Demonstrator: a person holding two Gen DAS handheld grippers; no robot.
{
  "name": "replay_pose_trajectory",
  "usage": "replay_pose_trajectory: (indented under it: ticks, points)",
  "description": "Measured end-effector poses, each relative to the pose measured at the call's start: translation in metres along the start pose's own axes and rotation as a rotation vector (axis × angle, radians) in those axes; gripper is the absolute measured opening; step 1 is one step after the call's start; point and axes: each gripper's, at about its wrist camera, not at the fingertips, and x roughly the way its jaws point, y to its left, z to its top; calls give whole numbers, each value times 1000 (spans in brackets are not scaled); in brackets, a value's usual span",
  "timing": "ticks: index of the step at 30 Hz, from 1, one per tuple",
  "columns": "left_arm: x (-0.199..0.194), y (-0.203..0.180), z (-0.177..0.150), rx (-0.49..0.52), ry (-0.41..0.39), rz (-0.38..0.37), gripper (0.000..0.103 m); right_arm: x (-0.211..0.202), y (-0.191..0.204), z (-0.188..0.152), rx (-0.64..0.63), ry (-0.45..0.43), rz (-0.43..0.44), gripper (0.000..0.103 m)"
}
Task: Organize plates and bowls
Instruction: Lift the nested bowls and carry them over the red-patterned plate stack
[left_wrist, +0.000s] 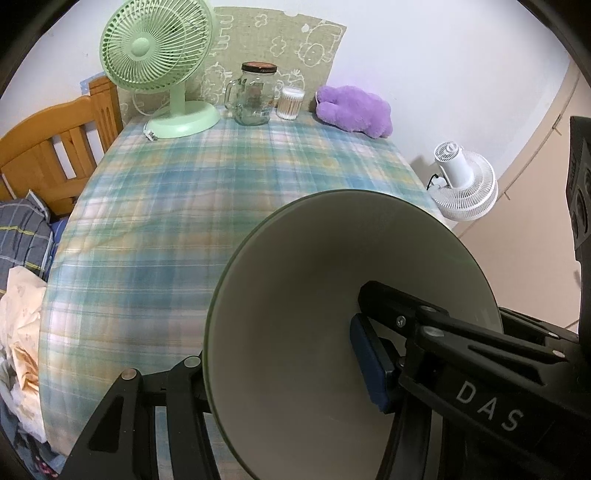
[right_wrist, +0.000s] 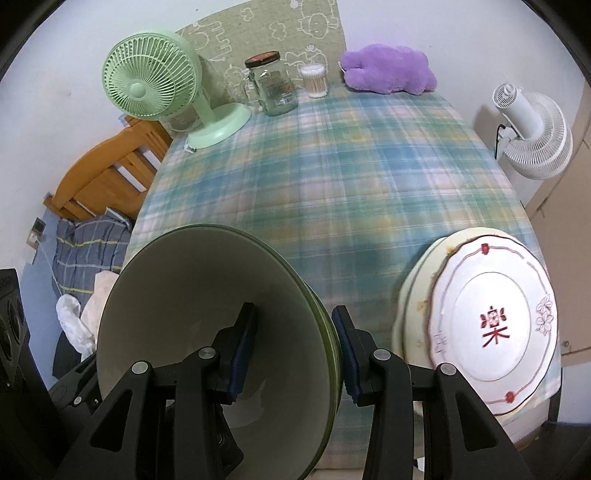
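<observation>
My left gripper (left_wrist: 280, 373) is shut on the rim of a green bowl (left_wrist: 314, 295), held tilted above the near edge of the plaid table (left_wrist: 221, 184). One finger is inside the bowl, the other behind it. In the right wrist view, my right gripper (right_wrist: 295, 354) straddles the right rim of a green bowl (right_wrist: 207, 302) that seems nested in others; its pads stand slightly off the wall. A white plate with red pattern (right_wrist: 491, 321) lies on a cream plate (right_wrist: 413, 295) at the table's near right corner.
At the table's far end stand a green fan (left_wrist: 155, 55), a glass jar (left_wrist: 255, 96), a cotton swab tub (left_wrist: 290, 103) and a purple plush (left_wrist: 354, 110). A white fan (left_wrist: 461, 184) stands to the right, a wooden bed frame (left_wrist: 55, 147) to the left.
</observation>
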Motion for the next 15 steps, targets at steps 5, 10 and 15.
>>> replay_pose_trajectory:
  ticks: [5, 10, 15]
  points:
    - [1, -24, 1, -21, -12, 10, 59, -11, -21, 5, -23, -4, 14, 45]
    - [5, -48, 2, -37, -15, 15, 59, -19, -44, 10, -42, 0, 19, 45]
    - [10, -71, 2, -41, -17, 21, 59, -26, -69, 13, -51, 5, 23, 45]
